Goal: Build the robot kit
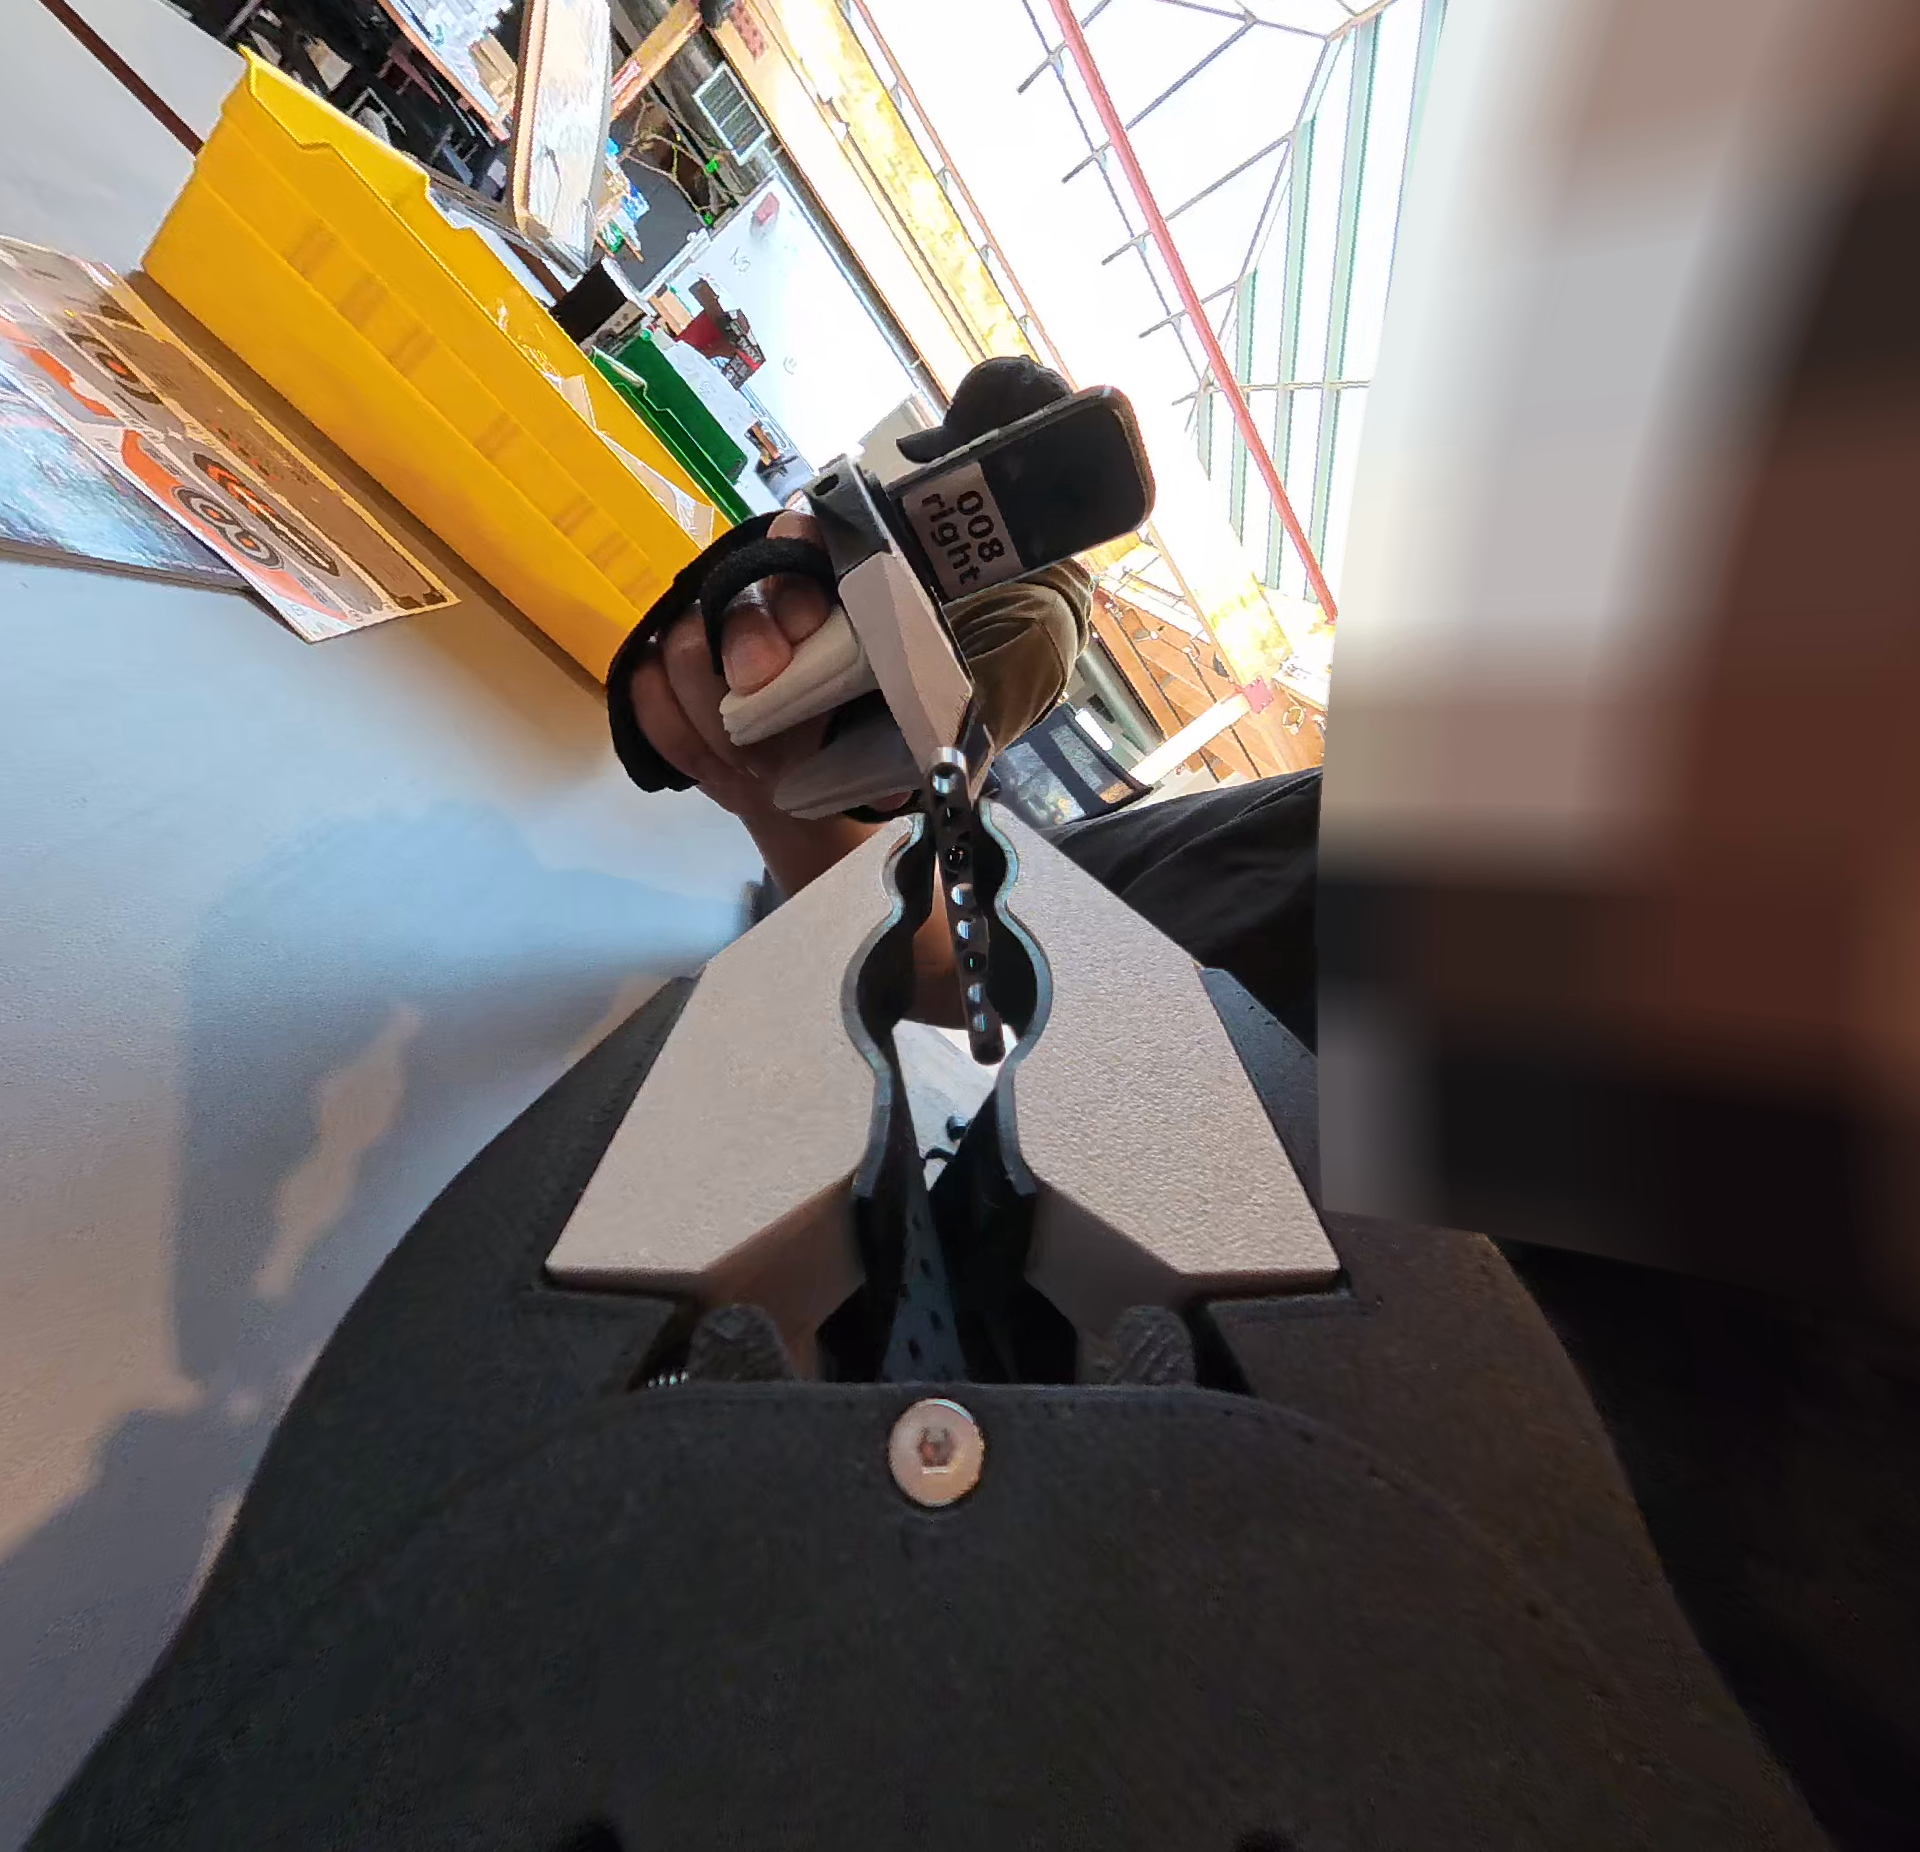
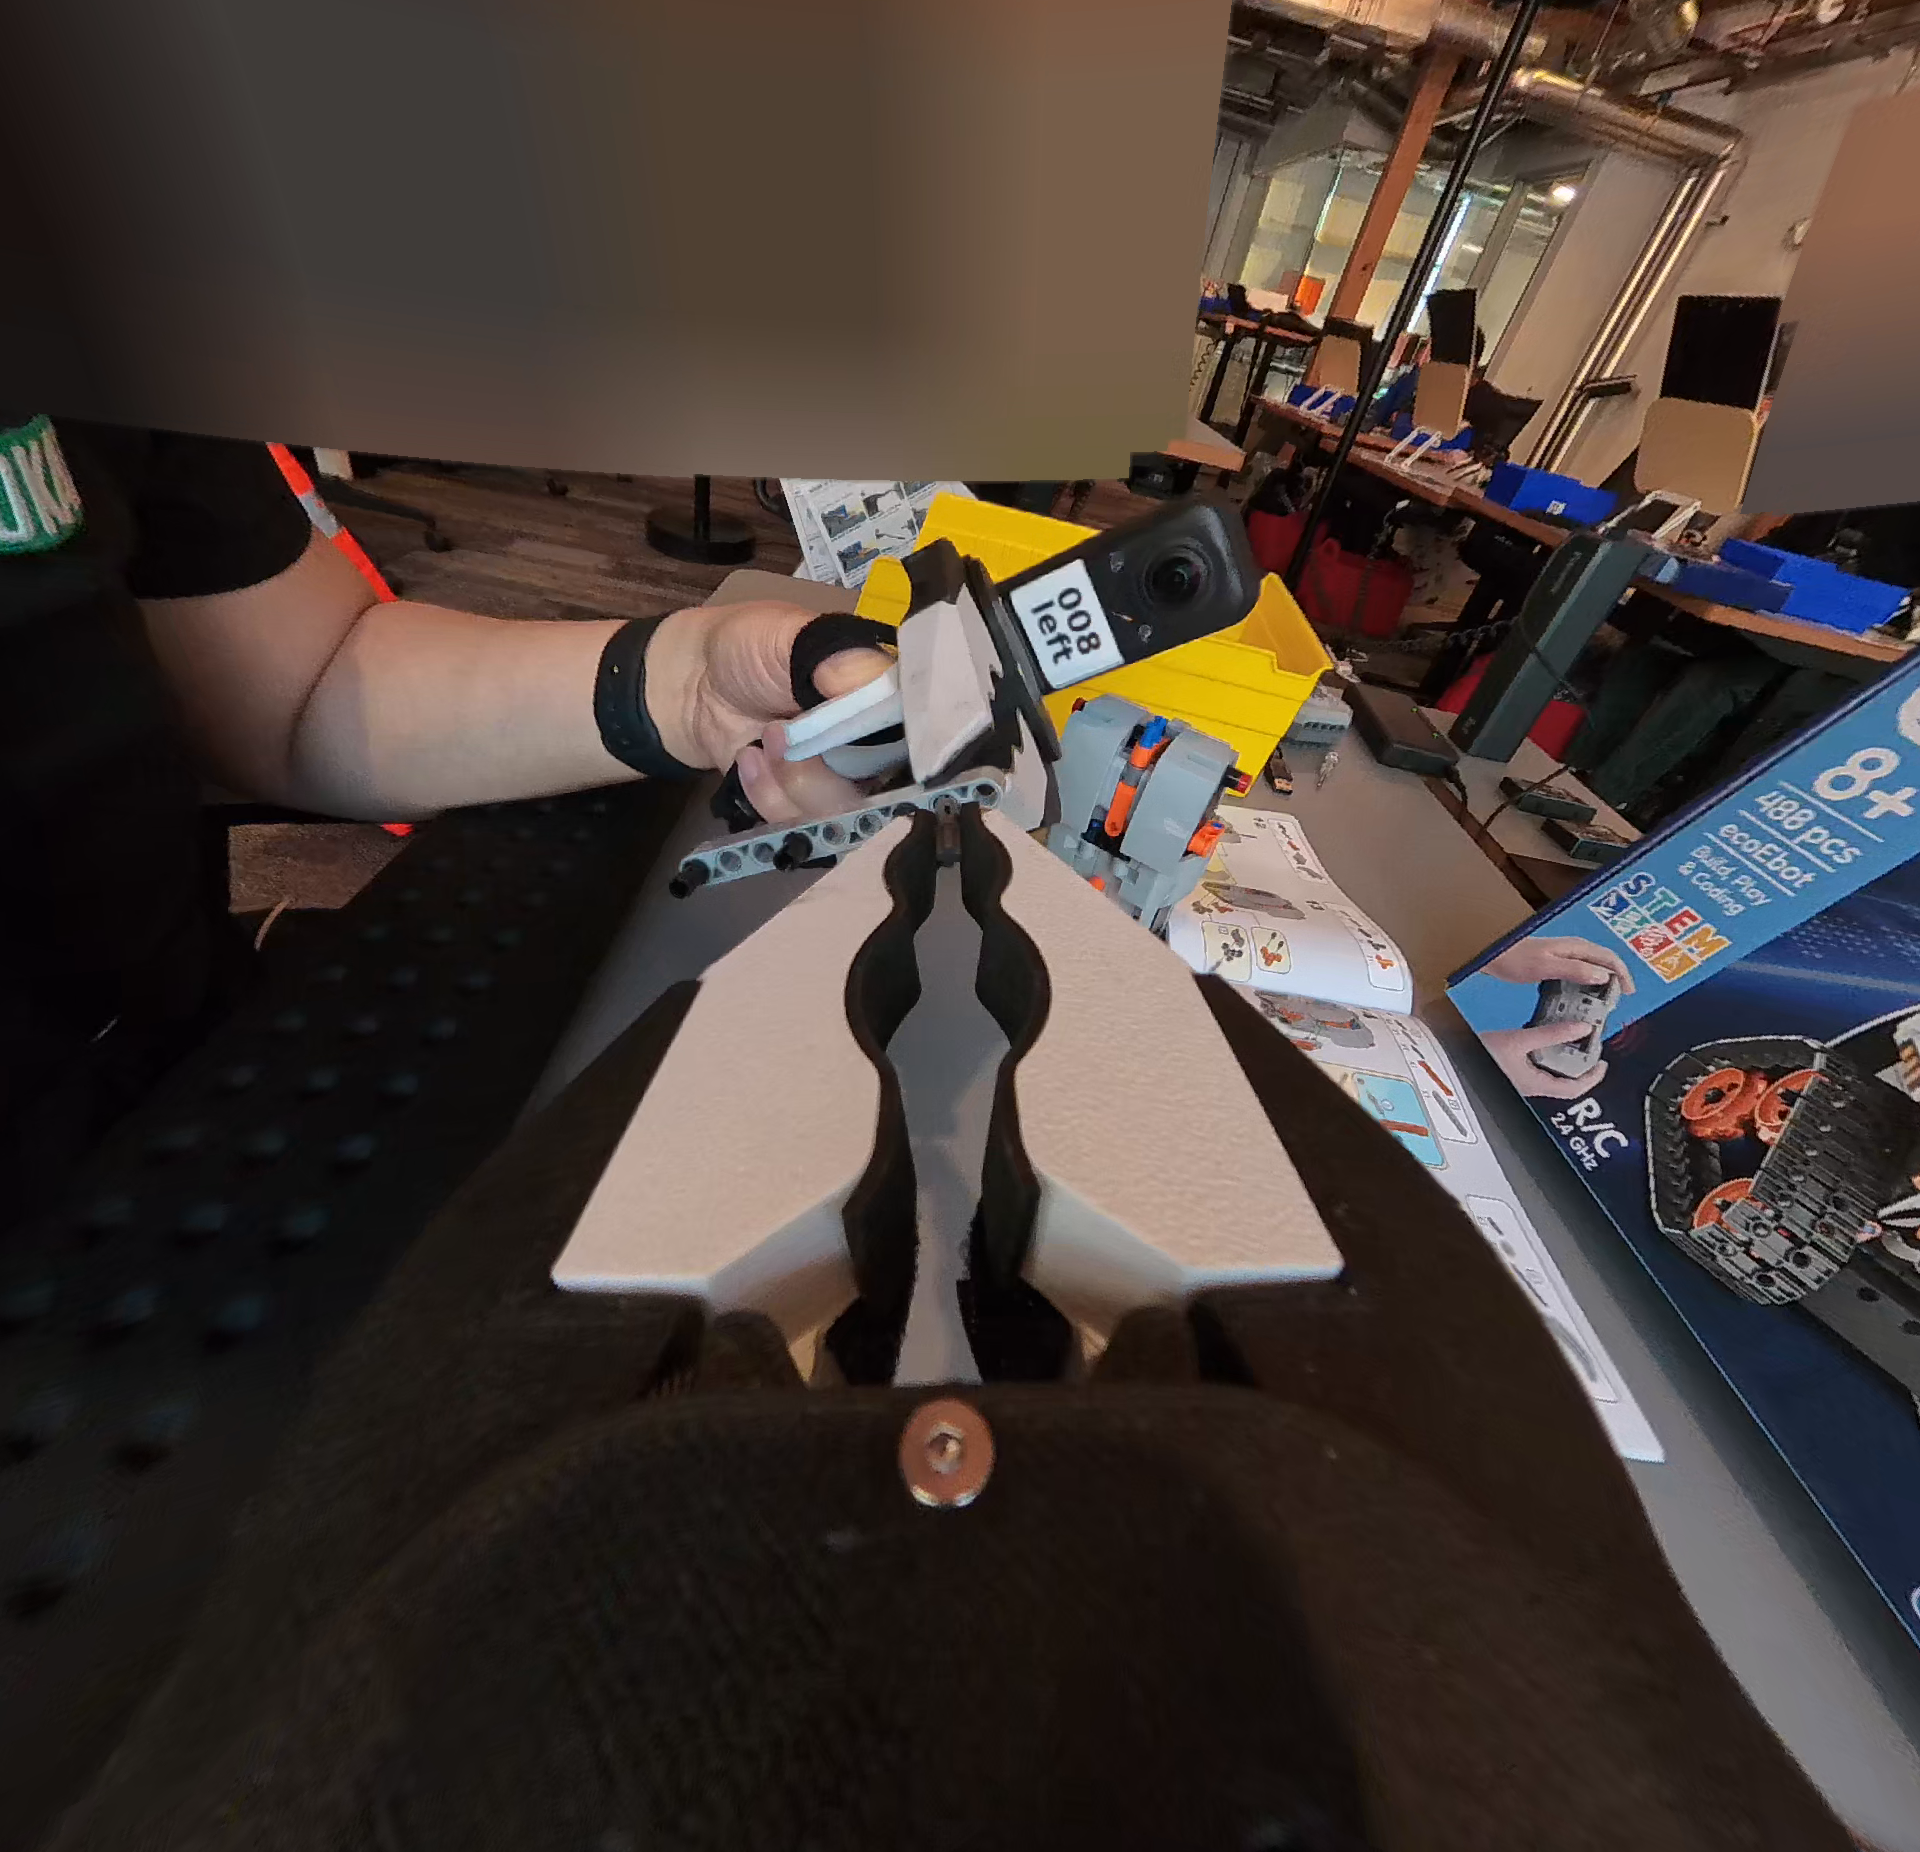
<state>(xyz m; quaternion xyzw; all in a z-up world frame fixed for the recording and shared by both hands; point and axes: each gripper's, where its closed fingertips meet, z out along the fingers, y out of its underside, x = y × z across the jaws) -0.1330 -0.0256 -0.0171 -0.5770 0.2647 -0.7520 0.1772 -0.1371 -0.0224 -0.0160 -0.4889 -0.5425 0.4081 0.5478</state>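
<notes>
My left gripper [image 1: 951, 831] is shut on a grey perforated beam [image 1: 971, 929] that runs lengthwise between its fingers. In the right wrist view the left gripper [image 2: 1000, 776] holds this beam [image 2: 831, 831] slanting down to the left, with black pins in its lower holes. My right gripper [image 2: 945, 828] is nearly closed on a small dark pin [image 2: 948, 838], and its tips touch the beam's side. In the left wrist view the right gripper [image 1: 961, 755] meets the beam's far end. Both are held in the air above the table edge.
A yellow bin [image 2: 1195, 680] stands behind, also in the left wrist view [image 1: 416, 348]. A grey and orange brick model [image 2: 1143, 794] stands on an open instruction booklet [image 2: 1309, 940]. A blue kit box [image 2: 1714, 1075] lies to the right. The white table [image 1: 260, 867] lies below.
</notes>
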